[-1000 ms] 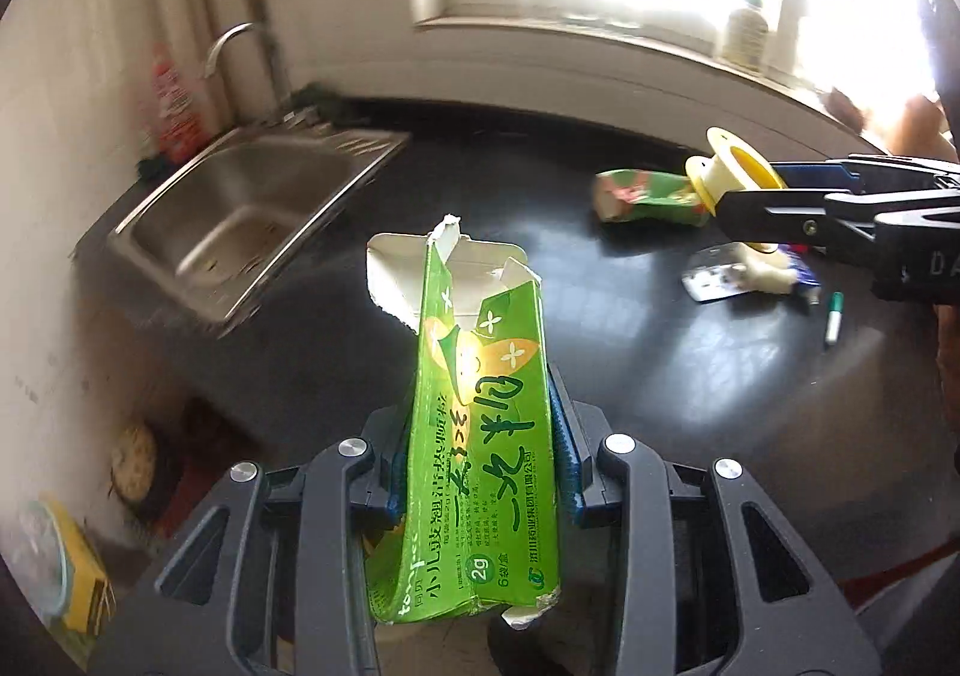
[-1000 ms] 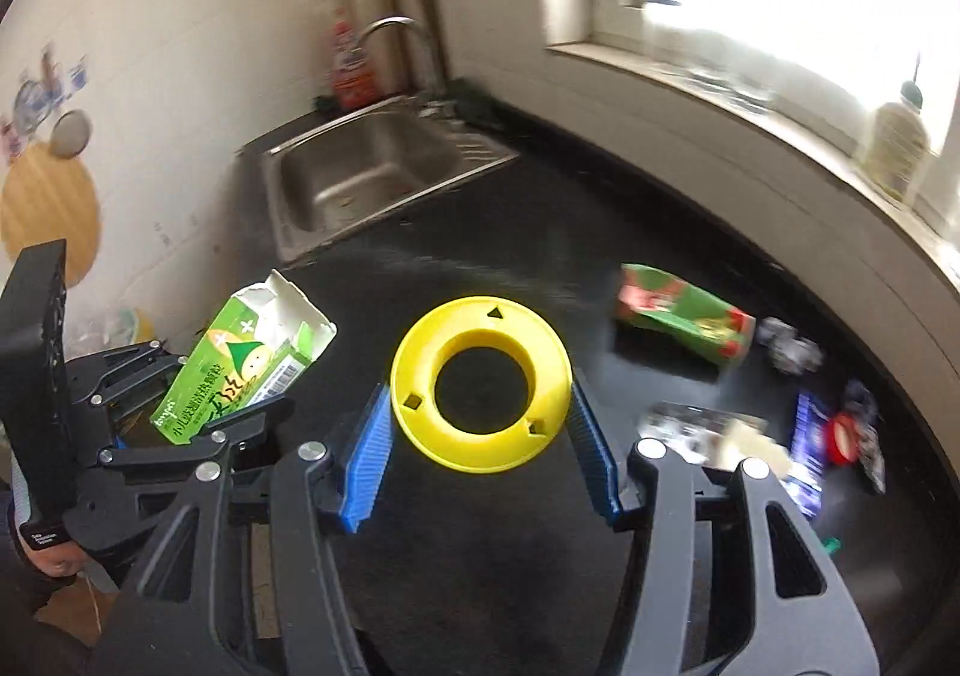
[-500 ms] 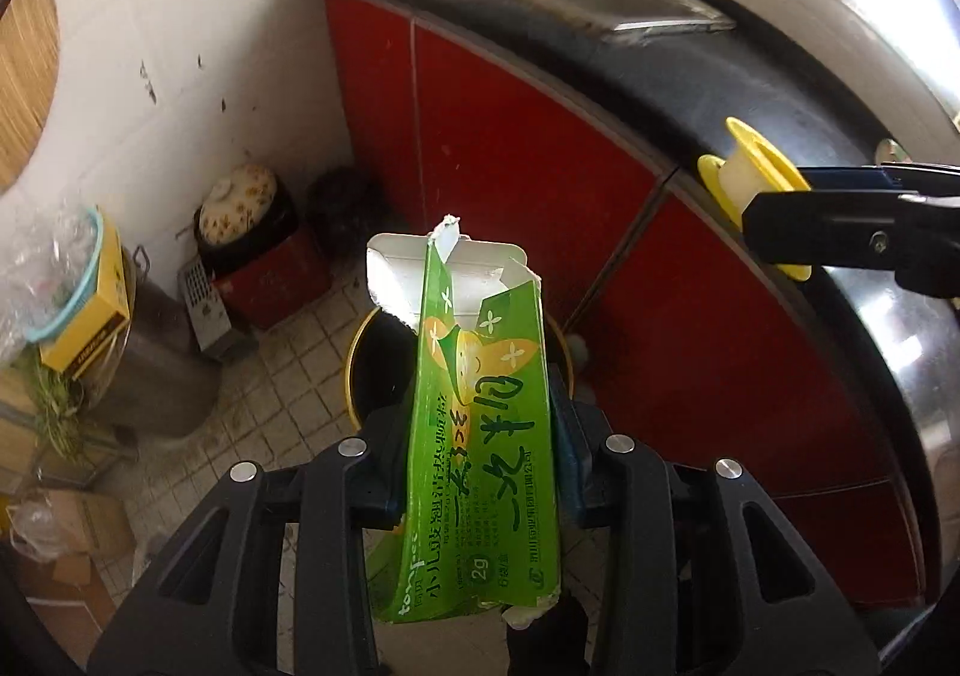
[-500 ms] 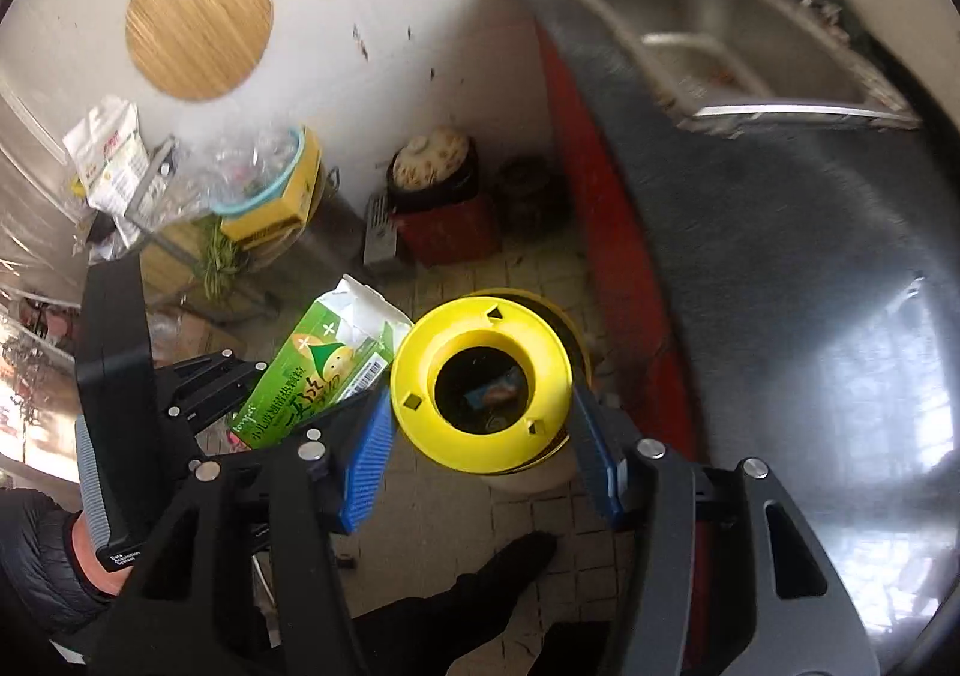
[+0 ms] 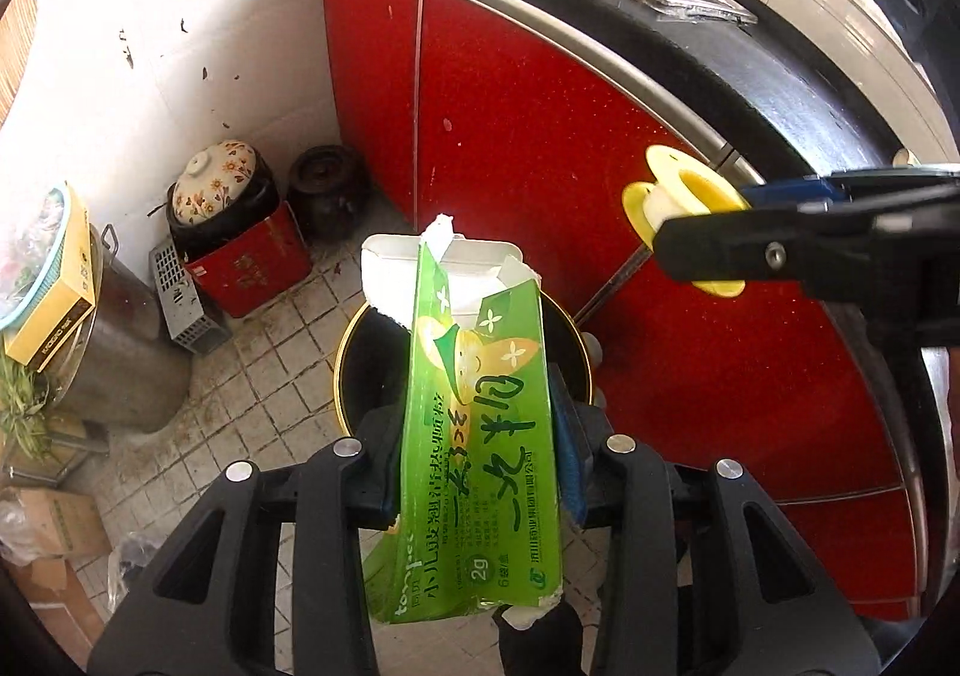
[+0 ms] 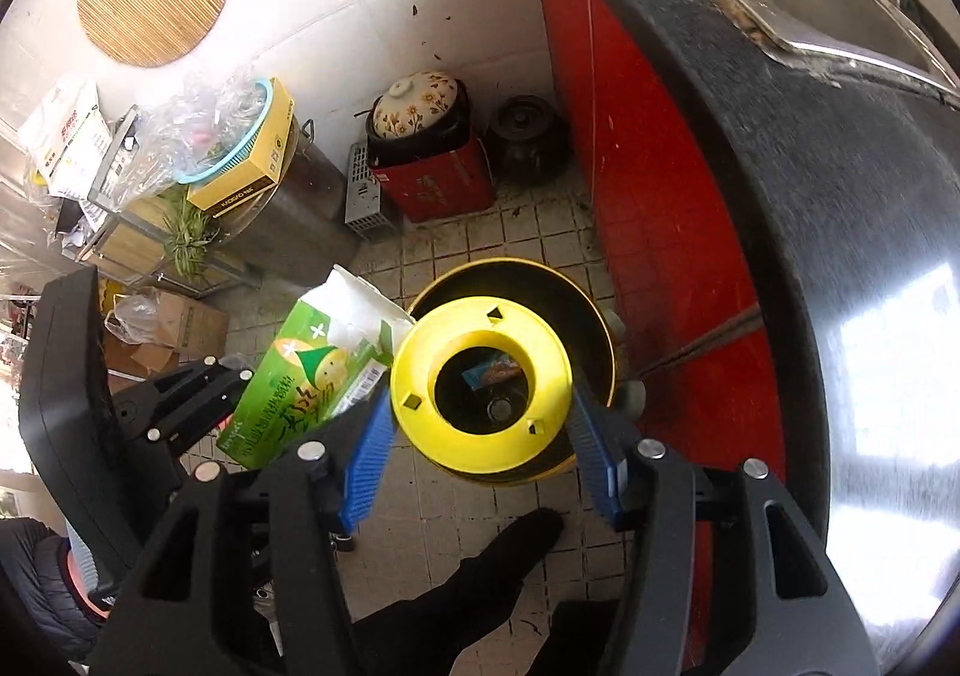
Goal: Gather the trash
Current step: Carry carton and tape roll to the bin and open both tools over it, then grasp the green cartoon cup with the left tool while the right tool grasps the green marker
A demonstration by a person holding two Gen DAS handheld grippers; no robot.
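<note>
The left gripper (image 5: 480, 460) points steeply down with a torn-open green cardboard carton (image 5: 480, 436) printed with white characters standing between its blue pads (image 5: 567, 460). Its jaws have just been opening a little, yet the carton still sits upright between them, its sides against both pads. The right gripper (image 6: 480, 436) pinches a yellow plastic spool with a wide round flange (image 6: 480, 382) across its rim, a blue pad (image 6: 366, 460) pressed to either side.

Both pieces of trash hang directly above a round black bin with a yellow rim (image 6: 603, 340) that stands on the pale tiled floor (image 6: 474, 244). Through the spool's centre hole, a scrap of wrapper lies inside the bin. In the left wrist view, the spool sits to the right of the carton, well clear of it.

Just beside the bin rise the red cabinet doors (image 5: 510, 123) under a black countertop (image 5: 798, 93). Against the white wall stand a flower-patterned lidded pot (image 5: 219, 181) on a red box (image 5: 249, 268) and a dark jar (image 5: 327, 187).
</note>
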